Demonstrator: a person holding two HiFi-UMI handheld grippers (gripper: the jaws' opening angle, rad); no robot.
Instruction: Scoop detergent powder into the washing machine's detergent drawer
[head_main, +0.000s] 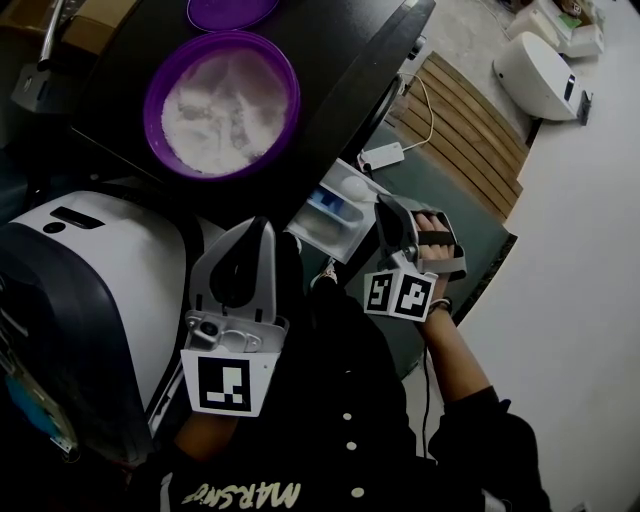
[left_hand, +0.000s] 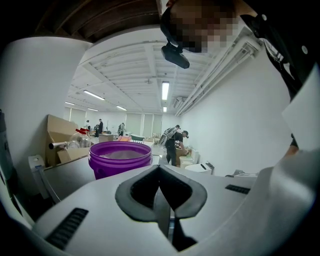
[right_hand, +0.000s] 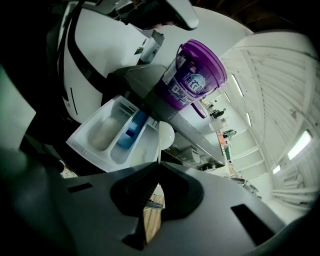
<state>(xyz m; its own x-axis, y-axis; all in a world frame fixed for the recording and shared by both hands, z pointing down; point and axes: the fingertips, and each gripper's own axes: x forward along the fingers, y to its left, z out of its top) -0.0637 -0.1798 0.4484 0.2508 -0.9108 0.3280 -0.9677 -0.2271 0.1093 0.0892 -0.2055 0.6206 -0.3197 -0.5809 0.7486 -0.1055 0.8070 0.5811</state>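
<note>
Washer top (head_main: 330, 60): tub (head_main: 150, 110) | right gripper (right_hand: 157, 167) pinches scoop (right_hand: 165, 134) at open drawer's (right_hand: 82, 135) edge | left gripper (left_hand: 159, 171) closed, empty

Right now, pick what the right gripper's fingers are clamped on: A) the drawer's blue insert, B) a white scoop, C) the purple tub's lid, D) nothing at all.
B: the right gripper is shut on the thin handle of the white scoop, whose bowl hangs beside the open detergent drawer.
</note>
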